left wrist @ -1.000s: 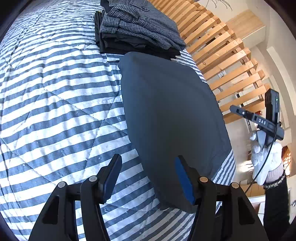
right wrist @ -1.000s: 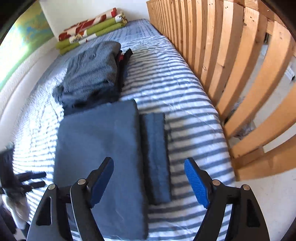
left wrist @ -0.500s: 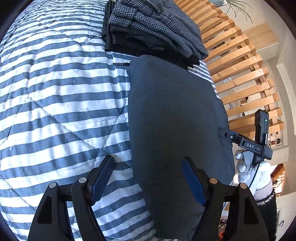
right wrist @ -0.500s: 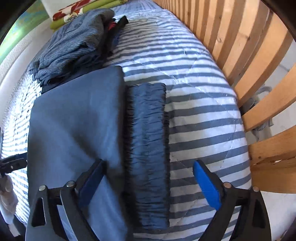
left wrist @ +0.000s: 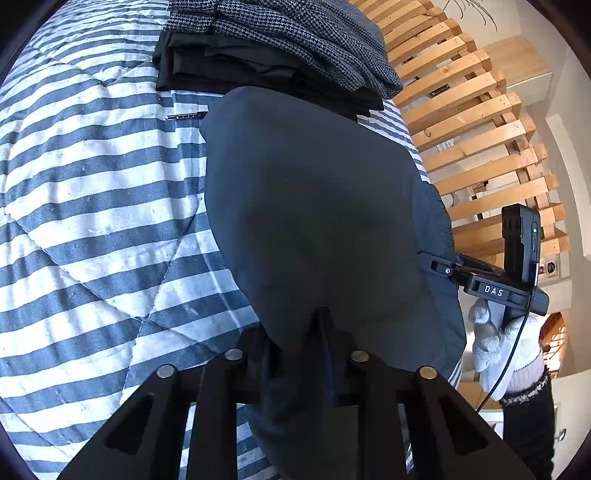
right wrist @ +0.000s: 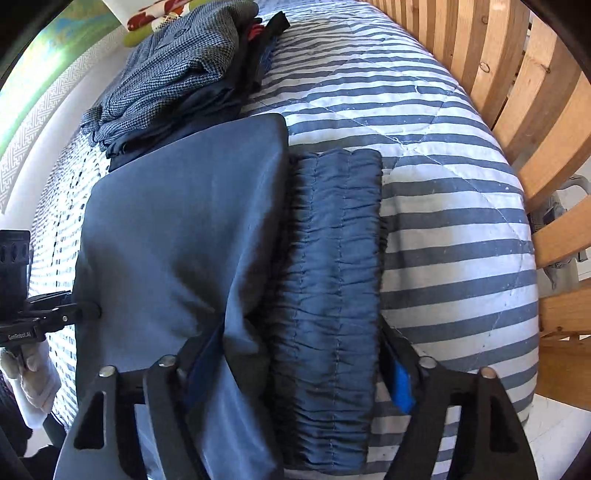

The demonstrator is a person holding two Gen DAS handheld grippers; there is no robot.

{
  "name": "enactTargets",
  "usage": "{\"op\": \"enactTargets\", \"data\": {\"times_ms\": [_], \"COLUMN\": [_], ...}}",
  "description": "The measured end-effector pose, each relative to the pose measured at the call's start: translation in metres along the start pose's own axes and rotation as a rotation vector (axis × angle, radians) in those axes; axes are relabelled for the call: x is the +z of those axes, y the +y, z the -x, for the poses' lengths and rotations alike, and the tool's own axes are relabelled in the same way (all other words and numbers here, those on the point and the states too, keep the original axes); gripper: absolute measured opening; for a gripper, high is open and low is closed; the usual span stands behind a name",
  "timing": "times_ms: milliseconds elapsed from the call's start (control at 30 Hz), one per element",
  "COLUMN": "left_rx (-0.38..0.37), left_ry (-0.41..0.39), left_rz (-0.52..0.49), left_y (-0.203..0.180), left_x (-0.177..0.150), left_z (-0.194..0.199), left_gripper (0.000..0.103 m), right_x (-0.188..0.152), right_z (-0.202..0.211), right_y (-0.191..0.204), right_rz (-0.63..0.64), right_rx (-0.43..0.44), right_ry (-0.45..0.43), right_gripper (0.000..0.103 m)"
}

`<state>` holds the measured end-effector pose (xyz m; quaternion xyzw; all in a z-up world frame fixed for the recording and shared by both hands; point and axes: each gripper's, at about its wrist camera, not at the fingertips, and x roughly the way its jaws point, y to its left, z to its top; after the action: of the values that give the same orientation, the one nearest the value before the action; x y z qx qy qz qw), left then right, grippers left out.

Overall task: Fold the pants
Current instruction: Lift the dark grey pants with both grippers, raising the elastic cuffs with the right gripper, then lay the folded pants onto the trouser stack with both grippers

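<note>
The dark blue pants (left wrist: pixel 314 206) lie folded on the striped quilt (left wrist: pixel 92 203). My left gripper (left wrist: pixel 319 332) is closing and has pinched their near edge, so the cloth bunches up over the hidden fingertips. In the right wrist view the pants (right wrist: pixel 177 229) show their gathered waistband (right wrist: pixel 332 240) beside the folded-over layer. My right gripper (right wrist: pixel 299 347) straddles the waistband and that layer's edge. Its jaws are closing, with the cloth between them and one blue pad (right wrist: pixel 400 384) still showing. The right gripper (left wrist: pixel 443 266) sits at the pants' far side, held by a gloved hand (left wrist: pixel 495 339).
A stack of folded clothes (left wrist: pixel 295 40), checked grey on top, lies just beyond the pants, as the right wrist view (right wrist: pixel 173 74) also shows. Wooden slats (right wrist: pixel 517 92) fence the bed's side. A small dark bar (left wrist: pixel 186 115) rests on the quilt. A rolled patterned cloth (right wrist: pixel 155 18) lies at the head.
Both grippers came down onto the pants. The left jaws went from wide apart to pinched on the near edge. The right jaws narrowed around the waistband.
</note>
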<state>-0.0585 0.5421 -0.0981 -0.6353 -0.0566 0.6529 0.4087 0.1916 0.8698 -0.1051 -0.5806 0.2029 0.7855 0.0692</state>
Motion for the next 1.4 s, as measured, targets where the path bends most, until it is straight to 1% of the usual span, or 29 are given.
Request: {"op": "enactTargets", "data": {"times_ms": [33, 67, 200, 333, 367, 433, 533, 600, 667, 867, 1000, 1167, 1267, 1333, 1400], "left_rx": [0.002, 0.010, 0.049, 0.056, 0.062, 0.063, 0.064, 0.051, 0.046, 0.068, 0.075, 0.103, 0.119, 0.137, 0.147], "left_ry": [-0.001, -0.005, -0.030, -0.058, -0.065, -0.068, -0.078, -0.090, -0.111, -0.183, -0.234, -0.313, -0.355, -0.381, -0.410], "left_rz": [0.002, 0.003, -0.043, -0.062, -0.066, -0.072, -0.079, -0.084, -0.102, -0.169, -0.192, -0.227, -0.229, -0.232, -0.235], "left_y": [-0.001, -0.004, -0.017, -0.026, -0.028, -0.032, -0.040, -0.044, -0.041, -0.055, -0.066, -0.073, -0.073, -0.074, -0.076], "left_x": [0.000, 0.000, -0.004, -0.005, -0.005, -0.006, -0.006, -0.007, -0.014, -0.021, -0.019, 0.001, 0.023, 0.041, 0.063], "left_z": [-0.001, -0.003, 0.001, 0.013, 0.014, 0.018, 0.020, 0.029, 0.047, 0.092, 0.121, 0.164, 0.185, 0.197, 0.205], "left_gripper": [0.013, 0.011, 0.009, 0.007, 0.006, 0.006, 0.006, 0.006, 0.006, 0.006, 0.006, 0.006, 0.006, 0.006, 0.006], "right_x": [-0.001, -0.003, -0.011, -0.017, -0.018, -0.023, -0.030, -0.023, -0.027, -0.031, -0.024, -0.006, 0.016, 0.036, 0.059], "right_z": [0.002, 0.003, 0.008, 0.026, 0.030, 0.035, 0.044, 0.048, 0.060, 0.095, 0.115, 0.141, 0.157, 0.166, 0.171], "right_y": [-0.001, -0.001, 0.006, 0.013, 0.018, 0.028, 0.038, 0.044, 0.050, 0.082, 0.098, 0.123, 0.139, 0.147, 0.156], "right_rz": [-0.004, -0.004, 0.017, 0.014, 0.018, 0.027, 0.029, 0.019, 0.015, 0.046, 0.047, 0.072, 0.092, 0.105, 0.131], "right_rx": [0.007, 0.017, -0.018, -0.018, -0.022, -0.065, -0.100, -0.099, -0.092, -0.096, -0.079, -0.076, -0.077, -0.078, -0.098], "right_ry": [-0.001, -0.005, -0.021, -0.058, -0.069, -0.085, -0.100, -0.127, -0.150, -0.219, -0.275, -0.348, -0.402, -0.433, -0.466], "right_gripper": [0.054, 0.047, 0.041, 0.021, 0.019, 0.019, 0.018, 0.018, 0.017, 0.017, 0.017, 0.017, 0.017, 0.017, 0.017]}}
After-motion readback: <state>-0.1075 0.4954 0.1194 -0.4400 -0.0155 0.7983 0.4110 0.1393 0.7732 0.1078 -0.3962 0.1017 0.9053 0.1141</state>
